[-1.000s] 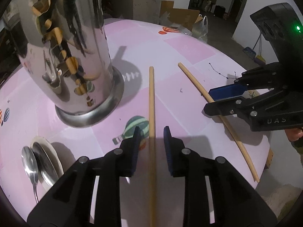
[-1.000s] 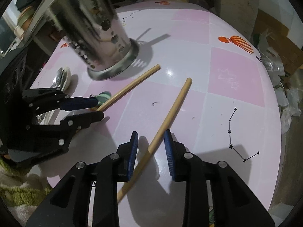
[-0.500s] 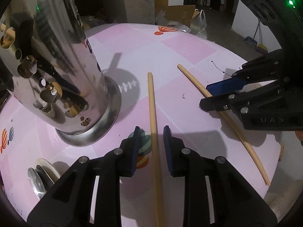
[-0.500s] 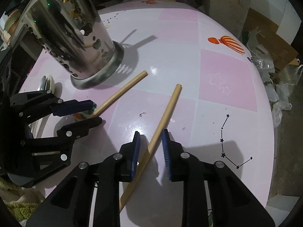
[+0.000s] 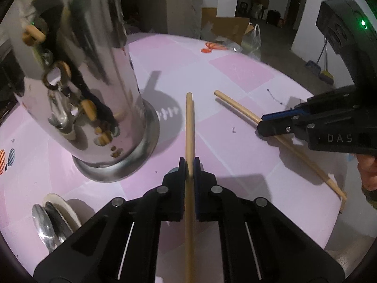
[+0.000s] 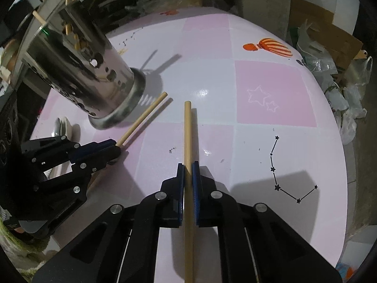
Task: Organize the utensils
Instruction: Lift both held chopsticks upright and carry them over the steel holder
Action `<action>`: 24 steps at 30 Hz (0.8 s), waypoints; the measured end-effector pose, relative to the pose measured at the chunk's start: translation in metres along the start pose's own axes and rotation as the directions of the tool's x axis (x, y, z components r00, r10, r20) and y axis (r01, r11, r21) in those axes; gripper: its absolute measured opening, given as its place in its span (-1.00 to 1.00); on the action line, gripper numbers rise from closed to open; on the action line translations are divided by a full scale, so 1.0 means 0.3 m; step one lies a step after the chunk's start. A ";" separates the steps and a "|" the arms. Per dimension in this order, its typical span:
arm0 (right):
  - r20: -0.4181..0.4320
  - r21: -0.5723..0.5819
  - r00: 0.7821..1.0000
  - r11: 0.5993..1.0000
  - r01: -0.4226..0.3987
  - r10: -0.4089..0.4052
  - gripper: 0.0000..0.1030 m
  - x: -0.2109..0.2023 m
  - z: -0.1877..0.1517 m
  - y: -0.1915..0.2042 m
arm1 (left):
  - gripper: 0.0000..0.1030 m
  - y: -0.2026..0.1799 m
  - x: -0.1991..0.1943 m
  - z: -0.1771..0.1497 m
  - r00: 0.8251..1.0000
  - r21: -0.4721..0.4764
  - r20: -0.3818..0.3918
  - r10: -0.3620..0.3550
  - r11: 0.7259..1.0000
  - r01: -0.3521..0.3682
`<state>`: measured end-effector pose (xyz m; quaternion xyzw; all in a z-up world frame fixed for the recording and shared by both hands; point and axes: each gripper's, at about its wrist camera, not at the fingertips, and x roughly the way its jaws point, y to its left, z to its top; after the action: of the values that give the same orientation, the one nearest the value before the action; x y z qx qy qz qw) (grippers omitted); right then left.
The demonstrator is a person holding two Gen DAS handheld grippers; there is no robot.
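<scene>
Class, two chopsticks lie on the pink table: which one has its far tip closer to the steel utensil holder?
The chopstick clamped in the left tongs; its tip ends beside the holder's base. The other chopstick, in the right tongs, lies farther out.

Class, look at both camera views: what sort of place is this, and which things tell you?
Probably a home dining spot beside an unfinished storage area: a round table with a pink checked balloon-print cloth, a shiny perforated steel utensil holder, and cardboard boxes on bare concrete behind.

Far right beyond the pink table (image 5: 235,70): cardboard box (image 5: 226,27), plastic bag (image 5: 253,40), broom (image 5: 326,70) against the wall.
</scene>
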<state>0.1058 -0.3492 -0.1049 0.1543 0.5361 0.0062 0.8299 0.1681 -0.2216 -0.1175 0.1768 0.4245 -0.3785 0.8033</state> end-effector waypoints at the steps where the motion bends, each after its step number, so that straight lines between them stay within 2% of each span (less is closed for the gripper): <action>1: 0.007 0.002 1.000 1.000 -0.002 0.001 -0.86 -0.007 0.002 -0.001 | -0.89 0.002 -0.011 -0.001 1.000 -0.002 0.007 -0.002 1.000 0.002; 8: 0.084 0.025 0.996 0.999 -0.023 0.021 -0.86 -0.094 0.016 -0.004 | -0.89 0.027 -0.133 0.001 0.995 -0.042 0.096 -0.009 0.999 0.013; 14: 0.136 0.042 0.990 0.998 -0.038 0.032 -0.86 -0.150 0.025 -0.017 | -0.89 0.077 -0.285 0.007 0.979 -0.105 0.202 -0.001 0.994 0.023; 19: 0.161 0.053 0.986 0.997 -0.054 0.045 -0.86 -0.173 0.036 -0.020 | -0.89 0.125 -0.425 0.028 0.951 -0.144 0.309 0.004 0.989 0.043; 24: 0.191 0.059 0.980 0.996 -0.072 0.060 -0.86 -0.195 0.047 -0.019 | -0.89 0.172 -0.581 0.072 0.907 -0.167 0.421 -0.006 0.982 0.084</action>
<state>0.0925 -0.3686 -0.0490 0.1994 0.4494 0.0014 0.8708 0.1577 -0.1213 0.0351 0.0080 0.2792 -0.3860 0.8792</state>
